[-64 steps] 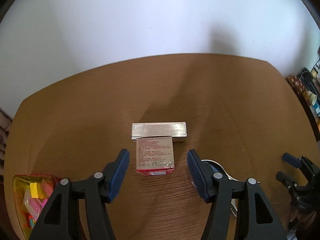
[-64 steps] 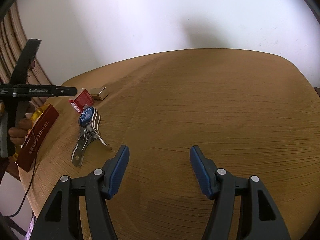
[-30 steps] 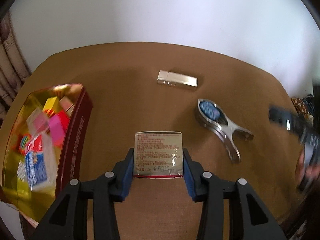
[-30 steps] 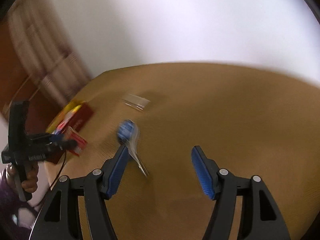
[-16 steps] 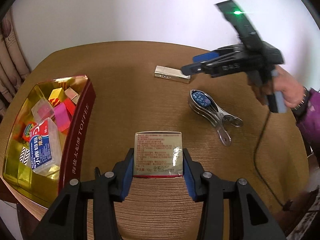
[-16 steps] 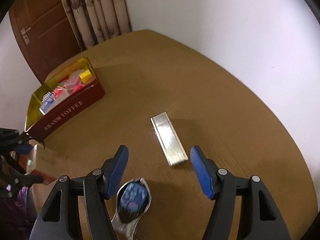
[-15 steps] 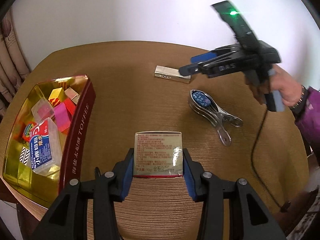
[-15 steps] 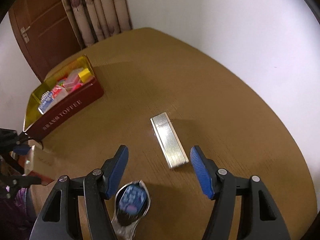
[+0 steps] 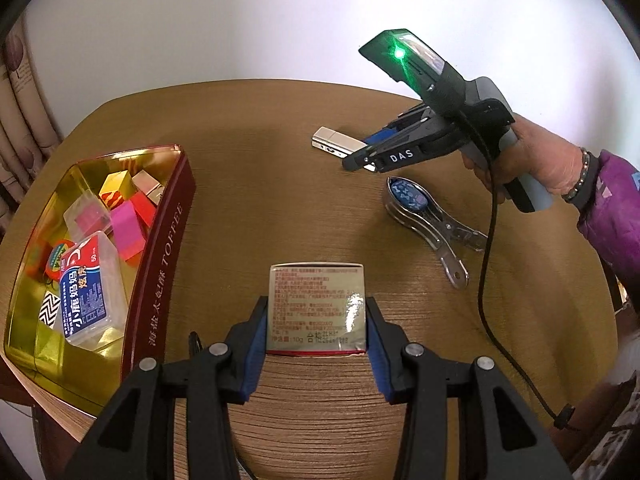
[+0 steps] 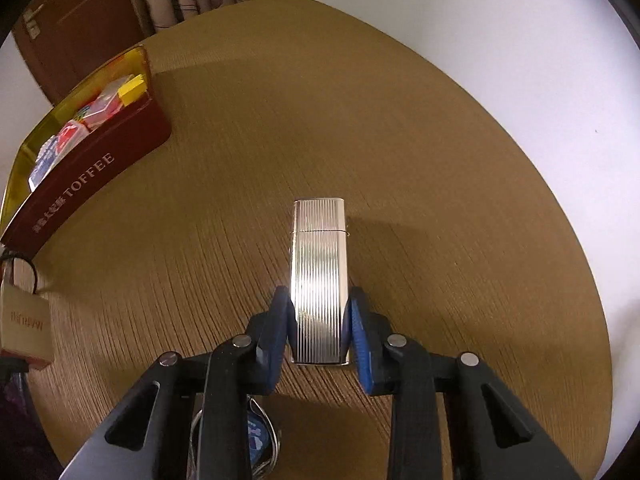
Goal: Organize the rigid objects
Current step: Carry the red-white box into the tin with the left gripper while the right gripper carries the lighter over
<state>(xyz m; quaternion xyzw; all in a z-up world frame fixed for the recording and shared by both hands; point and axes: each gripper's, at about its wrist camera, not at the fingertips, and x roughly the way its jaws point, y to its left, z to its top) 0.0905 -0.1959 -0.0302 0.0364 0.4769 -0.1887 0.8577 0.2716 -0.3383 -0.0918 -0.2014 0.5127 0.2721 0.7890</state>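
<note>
Silver and ribbed, the lighter [image 10: 319, 276] sits low in the centre of your right wrist view, clamped at its near end between the blue pads of your right gripper [image 10: 320, 326], its capped end pointing away over the wooden table [image 10: 440, 184]. Your left gripper [image 9: 316, 332] is clenched on the small box [image 9: 317, 308] at lower centre of the left wrist view, above the table. At mid-left of that view the toffee tin [image 9: 166, 240] holds coloured blocks, while the metal clip [image 9: 430, 224] lies at right, below the lighter.
</note>
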